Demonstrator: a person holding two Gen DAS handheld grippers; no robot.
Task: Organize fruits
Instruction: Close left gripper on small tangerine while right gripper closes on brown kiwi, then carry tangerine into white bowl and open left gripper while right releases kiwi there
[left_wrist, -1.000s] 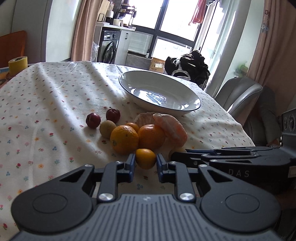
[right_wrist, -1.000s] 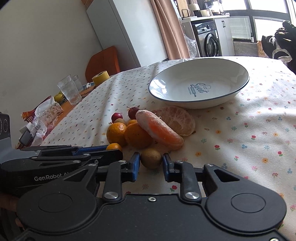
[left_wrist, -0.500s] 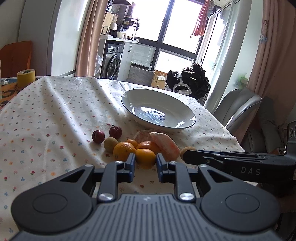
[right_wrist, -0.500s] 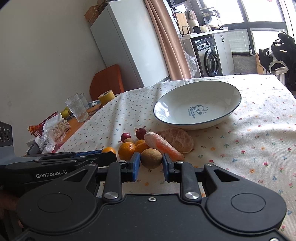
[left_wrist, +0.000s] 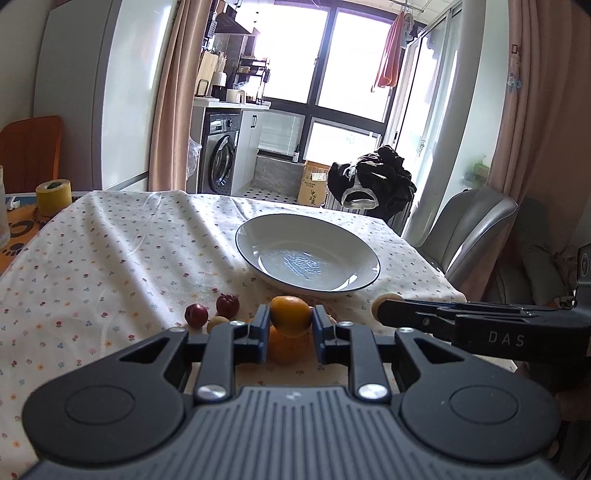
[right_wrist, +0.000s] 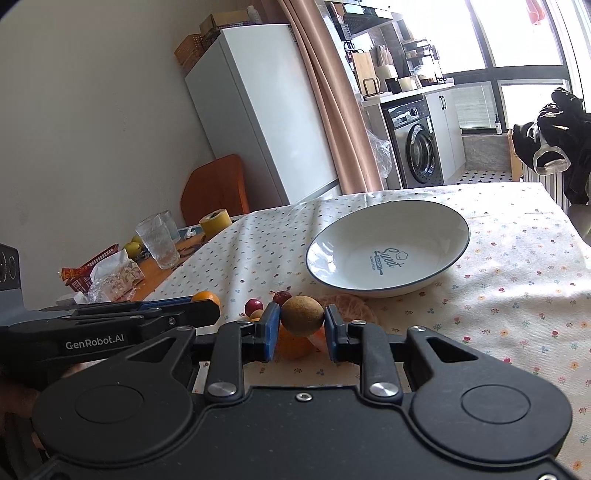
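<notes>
My left gripper (left_wrist: 290, 325) is shut on a small orange (left_wrist: 290, 316), held above the tablecloth. My right gripper (right_wrist: 302, 325) is shut on a brown kiwi (right_wrist: 302, 315), also lifted. The right gripper shows from the side in the left wrist view, the kiwi (left_wrist: 384, 301) at its tip. A white bowl with a dark rim (left_wrist: 308, 260) (right_wrist: 388, 251) sits empty beyond both grippers. Below them on the cloth lie another orange (left_wrist: 288, 349), two small red fruits (left_wrist: 195, 314) (left_wrist: 228, 303), a small kiwi (left_wrist: 218, 323) and peeled orange pieces (right_wrist: 351, 312).
The table wears a floral cloth (left_wrist: 110, 258). A yellow tape roll (left_wrist: 54, 192), drinking glasses (right_wrist: 159, 243) and snack wrappers (right_wrist: 107, 273) crowd the far left. A grey chair (left_wrist: 476, 229) stands right of the table; dark clothes (left_wrist: 373, 179) hang behind it.
Both grippers have risen from the fruit pile, the left carrying the small orange and the right carrying the kiwi. The rest of the fruit stayed on the cloth.
</notes>
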